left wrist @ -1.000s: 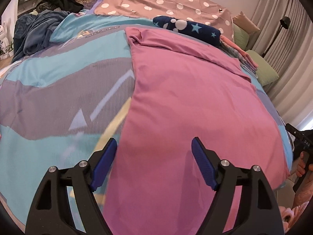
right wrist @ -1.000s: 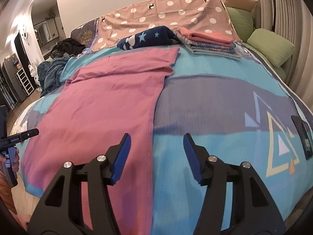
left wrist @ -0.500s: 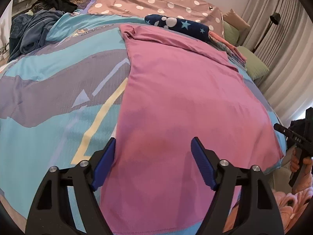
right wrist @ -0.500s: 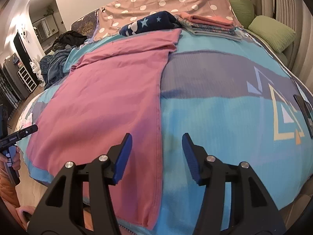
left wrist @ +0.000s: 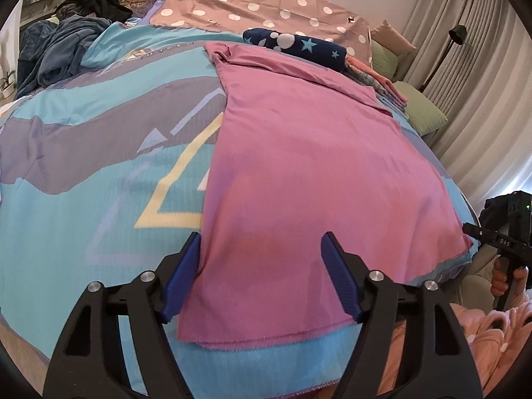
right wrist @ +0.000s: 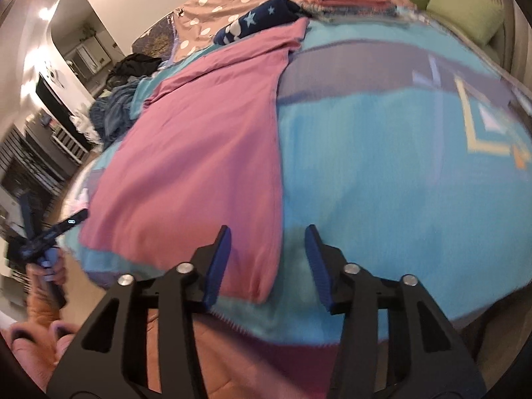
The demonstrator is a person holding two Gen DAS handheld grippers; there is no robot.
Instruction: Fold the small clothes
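A pink garment [left wrist: 299, 173] lies spread flat and lengthwise on the bed, its hem at the near edge; it also shows in the right wrist view [right wrist: 212, 133]. My left gripper [left wrist: 261, 266] is open and empty, hovering over the garment's near left corner. My right gripper [right wrist: 267, 252] is open and empty above the garment's near right corner. The right gripper shows at the right edge of the left wrist view [left wrist: 498, 242], and the left gripper at the left of the right wrist view [right wrist: 50, 232]. The right wrist view is motion-blurred.
The bed has a turquoise and grey patterned cover [left wrist: 99, 166]. At the headboard end lie a navy star-print roll [left wrist: 299, 45], a stack of folded clothes [right wrist: 349, 0], a polka-dot sheet [left wrist: 259, 3] and green pillows [right wrist: 465, 16]. A dark blue blanket heap [left wrist: 56, 56] lies far left.
Both grippers have pulled back toward the foot of the bed, so the garment's near hem and the bed edge have come into view. Both stayed open.
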